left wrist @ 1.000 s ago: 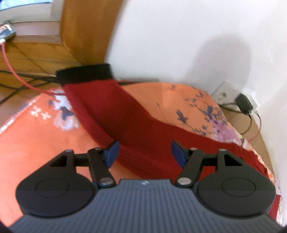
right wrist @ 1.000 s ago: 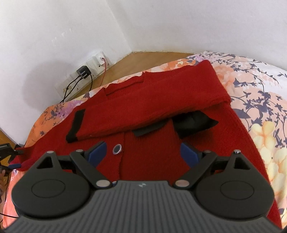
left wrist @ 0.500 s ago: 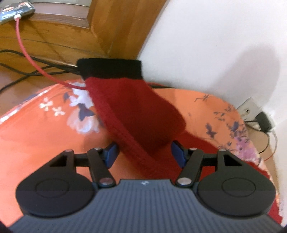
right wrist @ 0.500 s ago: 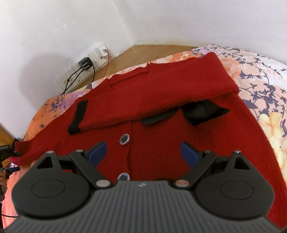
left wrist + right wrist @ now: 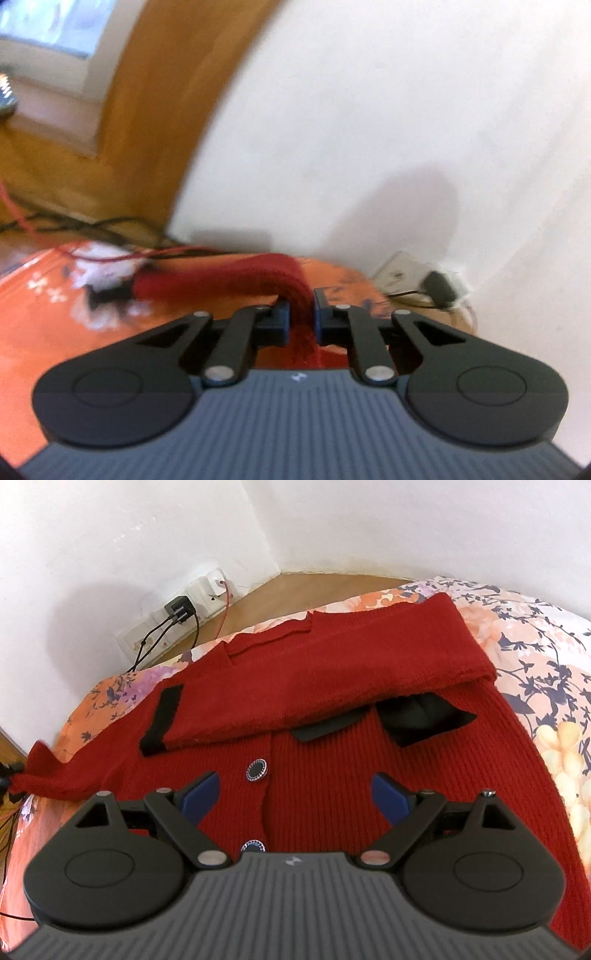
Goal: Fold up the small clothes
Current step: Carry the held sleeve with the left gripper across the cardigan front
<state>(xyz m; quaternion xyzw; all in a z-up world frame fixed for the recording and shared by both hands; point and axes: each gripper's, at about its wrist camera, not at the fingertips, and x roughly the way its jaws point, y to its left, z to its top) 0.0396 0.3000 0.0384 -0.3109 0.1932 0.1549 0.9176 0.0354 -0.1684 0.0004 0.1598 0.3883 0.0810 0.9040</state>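
- Pinching the red sleeve between its pads, your left gripper has just been closing, and its jaws now stand nearly together with the knit bunched between them.
- The sleeve runs leftward from the pads, lifted over the orange flowered bedspread; the left wrist view is blurred.
- Your right gripper hovers with its jaws wide apart, holding nothing, above the front of the red cardigan.
- The cardigan lies flat on the bedspread, one sleeve folded across the chest, its black cuff at the left.
- A round dark button sits just beyond the left pad.
- A charger is plugged into the wall socket behind.
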